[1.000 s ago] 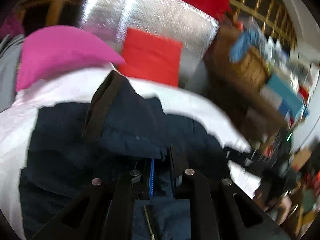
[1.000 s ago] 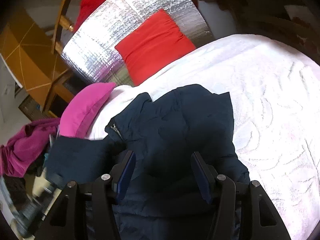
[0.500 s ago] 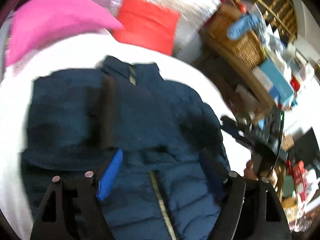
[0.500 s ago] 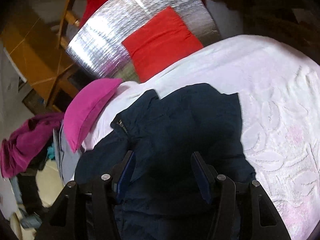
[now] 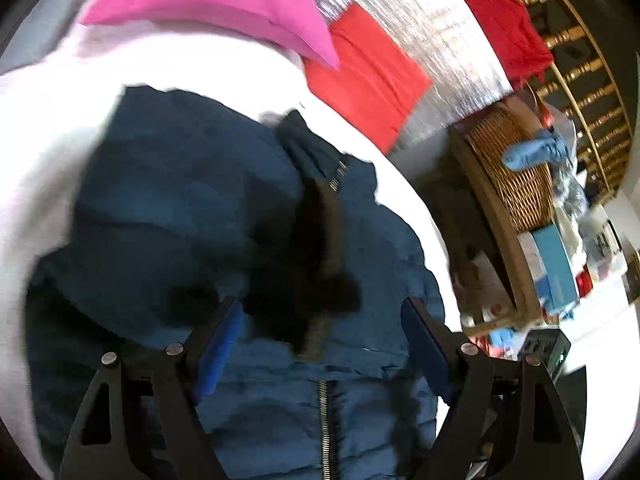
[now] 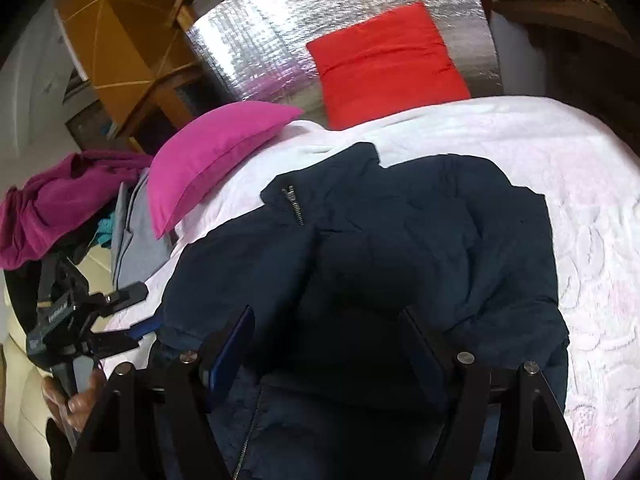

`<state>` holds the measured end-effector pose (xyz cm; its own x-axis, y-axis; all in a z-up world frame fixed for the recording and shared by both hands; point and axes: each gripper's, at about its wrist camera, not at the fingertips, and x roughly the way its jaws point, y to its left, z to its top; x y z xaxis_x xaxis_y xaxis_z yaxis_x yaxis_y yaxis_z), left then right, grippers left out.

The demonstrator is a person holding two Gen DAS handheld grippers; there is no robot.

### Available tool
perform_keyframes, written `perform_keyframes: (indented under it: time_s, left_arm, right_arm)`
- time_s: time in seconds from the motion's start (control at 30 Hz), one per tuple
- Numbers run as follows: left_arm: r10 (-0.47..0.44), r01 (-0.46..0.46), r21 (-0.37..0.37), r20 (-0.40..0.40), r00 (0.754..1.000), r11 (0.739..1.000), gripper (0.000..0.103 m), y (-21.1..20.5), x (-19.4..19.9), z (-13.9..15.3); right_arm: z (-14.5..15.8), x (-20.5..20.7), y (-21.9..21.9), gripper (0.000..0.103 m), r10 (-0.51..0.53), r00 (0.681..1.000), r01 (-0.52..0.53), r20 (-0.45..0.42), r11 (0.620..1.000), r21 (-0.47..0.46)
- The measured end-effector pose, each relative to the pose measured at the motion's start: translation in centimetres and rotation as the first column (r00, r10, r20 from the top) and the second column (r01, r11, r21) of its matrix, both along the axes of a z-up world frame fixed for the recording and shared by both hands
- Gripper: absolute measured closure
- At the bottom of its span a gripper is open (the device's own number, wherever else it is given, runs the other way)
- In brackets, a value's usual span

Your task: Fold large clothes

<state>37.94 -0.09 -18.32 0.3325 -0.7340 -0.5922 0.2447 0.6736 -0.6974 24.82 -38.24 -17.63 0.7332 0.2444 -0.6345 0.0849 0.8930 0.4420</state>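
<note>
Navy jacket [image 6: 420, 240] on white bedspread [image 6: 592, 208], bare bedspread rightward; left hand-held gripper [image 5: 324, 344] and right hand-held gripper [image 6: 328, 352] both wide.

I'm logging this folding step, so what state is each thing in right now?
Navy puffer jacket: lying on the bed, sleeves folded in over the front, zipper closed at the lower front.
Left gripper: open, fingers empty above the jacket.
Right gripper: open, fingers empty above the jacket.
Pink pillow: resting at the bed's edge.
Red cushion: leaning on the silver headboard.
</note>
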Motion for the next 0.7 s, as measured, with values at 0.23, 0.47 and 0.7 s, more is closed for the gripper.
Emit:
perform_keyframes:
  time_s: [0.23, 0.47, 0.7]
  left_arm:
    - [-0.065, 0.067, -0.064, 0.022, 0.998, 0.996, 0.022, -3.3, 0.0, 0.6]
    - [-0.110, 0.127, -0.119, 0.141, 0.984, 0.985, 0.022, -4.8, -2.3, 5.0]
    - [-0.219, 0.255, -0.127, 0.242, 0.945, 0.959, 0.022, -8.5, -5.0, 7.7]
  right_arm:
    - [0.0, 0.0, 0.6, 0.020, 0.107, 0.993, -0.109, -0.043, 0.993, -0.048]
    - [-0.7, -0.5, 5.2, 0.016, 0.260, 0.962, -0.271, -0.081, 0.945, -0.182]
    - [-1.9, 0.3, 6.1, 0.016, 0.102, 0.991, -0.118, -0.092, 0.975, -0.188]
